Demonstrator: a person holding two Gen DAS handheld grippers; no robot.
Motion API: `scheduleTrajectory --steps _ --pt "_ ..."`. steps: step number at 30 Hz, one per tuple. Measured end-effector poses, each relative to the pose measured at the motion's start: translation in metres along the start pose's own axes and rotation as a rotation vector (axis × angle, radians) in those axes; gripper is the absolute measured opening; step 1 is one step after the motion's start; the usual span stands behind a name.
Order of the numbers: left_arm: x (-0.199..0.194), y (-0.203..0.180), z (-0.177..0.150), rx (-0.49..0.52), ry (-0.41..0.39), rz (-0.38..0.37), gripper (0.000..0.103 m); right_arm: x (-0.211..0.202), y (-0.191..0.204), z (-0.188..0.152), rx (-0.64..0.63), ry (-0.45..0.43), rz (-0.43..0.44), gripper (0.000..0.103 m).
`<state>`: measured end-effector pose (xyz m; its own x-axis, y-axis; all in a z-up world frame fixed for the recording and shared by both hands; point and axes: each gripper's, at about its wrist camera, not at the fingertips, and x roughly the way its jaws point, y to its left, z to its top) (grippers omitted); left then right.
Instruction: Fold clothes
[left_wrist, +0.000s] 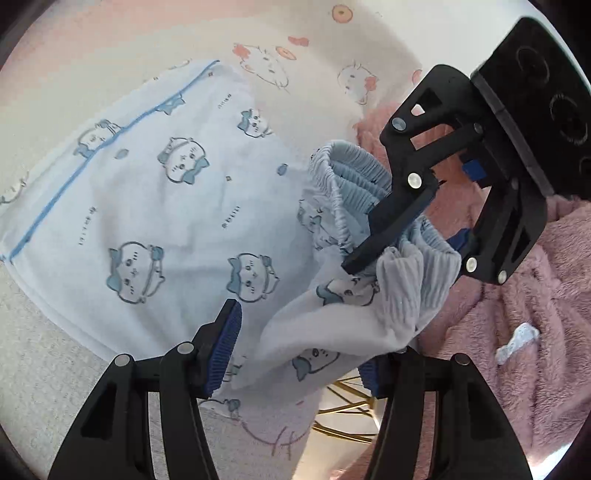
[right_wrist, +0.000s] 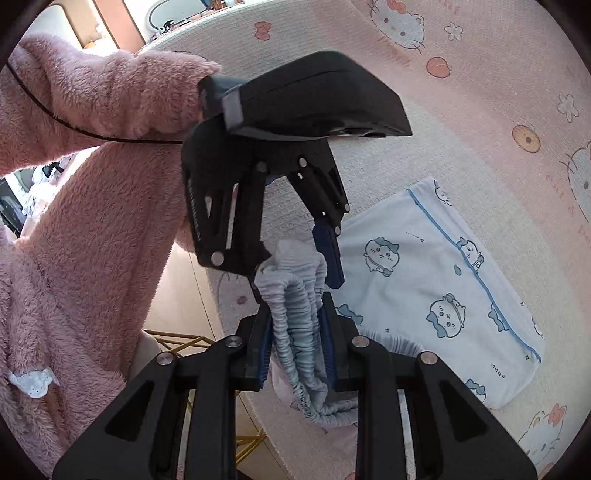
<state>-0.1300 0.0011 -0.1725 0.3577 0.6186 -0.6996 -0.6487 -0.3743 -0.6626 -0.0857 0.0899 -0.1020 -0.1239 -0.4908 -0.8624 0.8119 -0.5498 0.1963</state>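
Pale blue pants (left_wrist: 166, 203) (right_wrist: 424, 288) printed with cartoon cats and a blue side stripe lie spread on the table, their legs flat. The ribbed grey-blue elastic waistband (left_wrist: 351, 177) (right_wrist: 295, 354) is lifted off the table and bunched. My right gripper (right_wrist: 295, 317) (left_wrist: 406, 254) is shut on the waistband, the ribbing pinched between its blue pads. Just beyond it my left gripper (left_wrist: 301, 339) (right_wrist: 295, 275) holds a thick bunch of the same waistband, jaws fairly wide with cloth filling the gap. The two grippers sit close together.
A cream and pink cloth with cartoon prints (left_wrist: 295, 55) (right_wrist: 443, 92) covers the table. The person's fluffy pink robe sleeve (left_wrist: 517, 314) (right_wrist: 92, 240) fills one side. A gold wire frame (left_wrist: 343, 406) (right_wrist: 177, 343) shows below the table's edge. A thin black cable (right_wrist: 74, 129) crosses the sleeve.
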Motion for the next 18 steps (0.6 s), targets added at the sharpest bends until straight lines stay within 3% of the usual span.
scheduleTrajectory --steps 3,5,7,12,14,17,18 --pt "0.014 -0.003 -0.009 0.04 0.131 0.005 0.059 -0.001 0.0 -0.005 0.039 -0.001 -0.025 0.023" --pt "0.009 -0.006 -0.016 0.054 0.14 0.032 0.059 0.003 -0.013 -0.006 0.083 0.005 -0.057 0.023" --pt "-0.006 -0.003 -0.02 0.021 0.083 0.021 0.059 0.009 -0.031 -0.002 0.143 0.007 -0.085 0.026" --pt "-0.022 0.01 -0.026 -0.091 -0.007 0.101 0.059 0.008 -0.084 0.006 0.376 -0.053 -0.094 0.038" --pt "-0.032 0.019 -0.027 -0.135 -0.065 0.081 0.059 -0.015 -0.102 -0.003 0.495 -0.13 -0.079 0.047" --pt "-0.035 0.029 -0.021 -0.213 -0.152 0.064 0.059 -0.055 -0.111 -0.033 0.606 -0.204 -0.146 0.059" --pt "-0.034 0.033 -0.017 -0.242 -0.179 0.063 0.059 -0.06 -0.111 -0.044 0.633 -0.177 -0.192 0.063"
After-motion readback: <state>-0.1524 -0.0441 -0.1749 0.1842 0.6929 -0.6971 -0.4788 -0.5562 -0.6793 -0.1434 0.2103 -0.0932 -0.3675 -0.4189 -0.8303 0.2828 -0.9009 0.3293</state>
